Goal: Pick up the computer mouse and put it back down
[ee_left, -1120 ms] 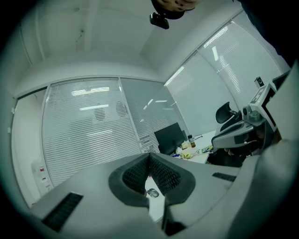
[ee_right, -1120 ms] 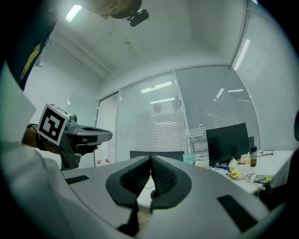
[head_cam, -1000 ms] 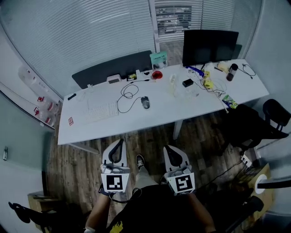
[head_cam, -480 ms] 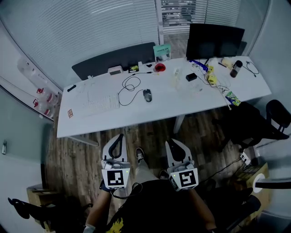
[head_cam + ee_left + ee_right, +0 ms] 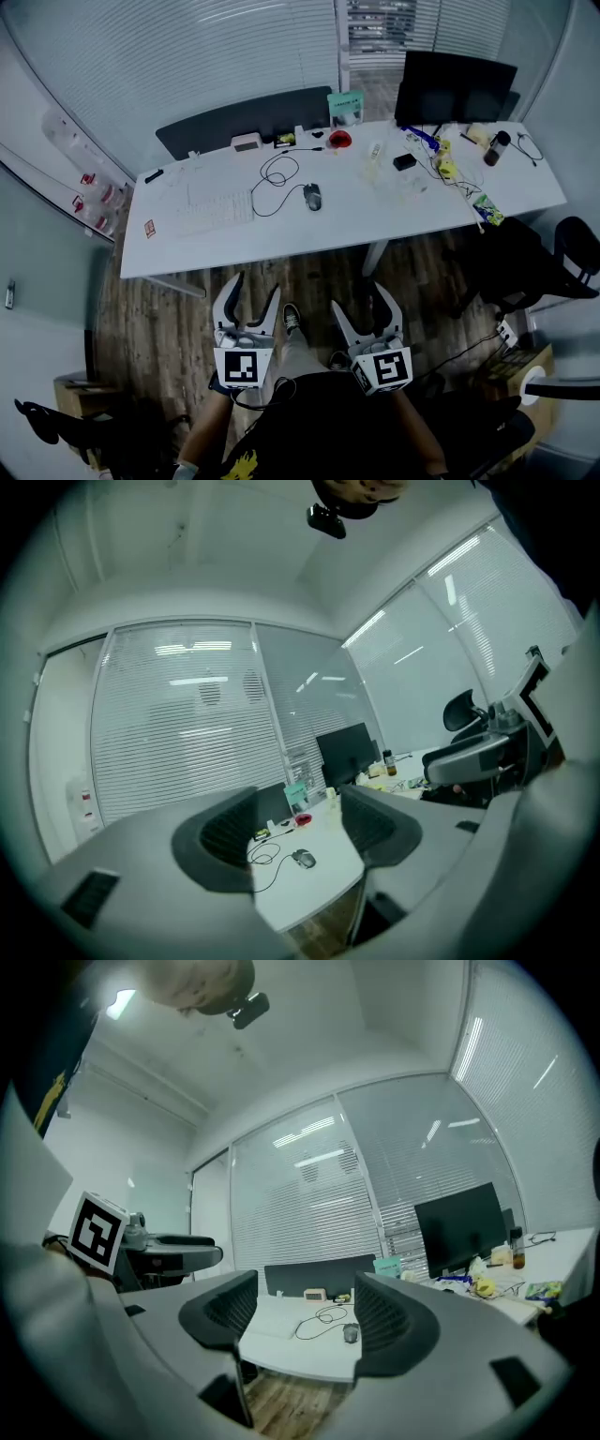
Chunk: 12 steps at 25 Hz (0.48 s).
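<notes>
Head view and both gripper views, with the person standing back from the white tabletop [image 5: 337, 230]. The left tongs [image 5: 257, 283] and the right tongs [image 5: 356, 295] are held level over the wooden floor, well short of the tabletop edge. The jaws of each have just been opening and now stand apart with nothing between them, so both are released and empty. The computer mouse [image 5: 312, 196] lies near the middle of the tabletop, just to the right of the white keyboard [image 5: 216, 212] and well in front of the dark monitor [image 5: 455, 86]. Its black cable [image 5: 277, 176] runs back from it in loose loops. The mouse is probably light and rigid, with a smooth, rounded shell that a pinch from above would slide off. The best hold is likely across its two flanks at the narrower waist, jaws parallel to its long axis. The slack cable should allow a short lift, though it may tug or twist the mouse when it is set down.
</notes>
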Available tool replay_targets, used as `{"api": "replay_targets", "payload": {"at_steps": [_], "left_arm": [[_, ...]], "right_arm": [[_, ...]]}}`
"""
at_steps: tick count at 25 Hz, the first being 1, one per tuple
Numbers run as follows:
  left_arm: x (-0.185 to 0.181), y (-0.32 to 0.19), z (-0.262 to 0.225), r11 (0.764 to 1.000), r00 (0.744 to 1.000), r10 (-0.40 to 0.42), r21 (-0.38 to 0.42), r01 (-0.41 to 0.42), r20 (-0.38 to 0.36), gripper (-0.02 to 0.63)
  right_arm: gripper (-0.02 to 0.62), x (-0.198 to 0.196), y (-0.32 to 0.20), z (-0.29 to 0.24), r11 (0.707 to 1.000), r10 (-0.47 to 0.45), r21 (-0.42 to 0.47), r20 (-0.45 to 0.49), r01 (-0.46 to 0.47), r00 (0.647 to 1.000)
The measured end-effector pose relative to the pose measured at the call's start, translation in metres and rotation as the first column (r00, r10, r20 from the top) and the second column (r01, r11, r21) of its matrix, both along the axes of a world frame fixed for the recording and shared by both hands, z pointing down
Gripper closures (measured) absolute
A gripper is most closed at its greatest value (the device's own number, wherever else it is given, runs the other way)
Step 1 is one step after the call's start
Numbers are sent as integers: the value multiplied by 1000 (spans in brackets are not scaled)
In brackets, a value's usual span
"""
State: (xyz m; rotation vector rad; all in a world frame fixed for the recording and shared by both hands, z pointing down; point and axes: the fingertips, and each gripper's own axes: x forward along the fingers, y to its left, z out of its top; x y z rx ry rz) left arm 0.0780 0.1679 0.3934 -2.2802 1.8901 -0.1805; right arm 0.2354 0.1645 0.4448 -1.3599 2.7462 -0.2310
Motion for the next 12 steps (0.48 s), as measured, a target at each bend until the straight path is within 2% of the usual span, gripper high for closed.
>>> {"api": "replay_targets", "payload": {"at_steps": [2,3,7,12], "left_arm": [[-1,-1,2,1000,999,-4,-7,4,-32,212],[-3,-3,4,1000,999,-14,-11,13,-42,179],[-8,-7,9,1000,997,-21,-20,20,-71,117],[-32,-10,12,996,985,-68,-69,57,-159,81]], "right_arm": [[244,-3,0,3,1000,-16,-20,25,17,1000],[212,-6,0,4,999,-26,-29,30,27,999],[-3,-25,-3,10,992,-109,-58,28,111,994],[-3,-42,-9,17,980,-170,-110,-13,167,985]]}}
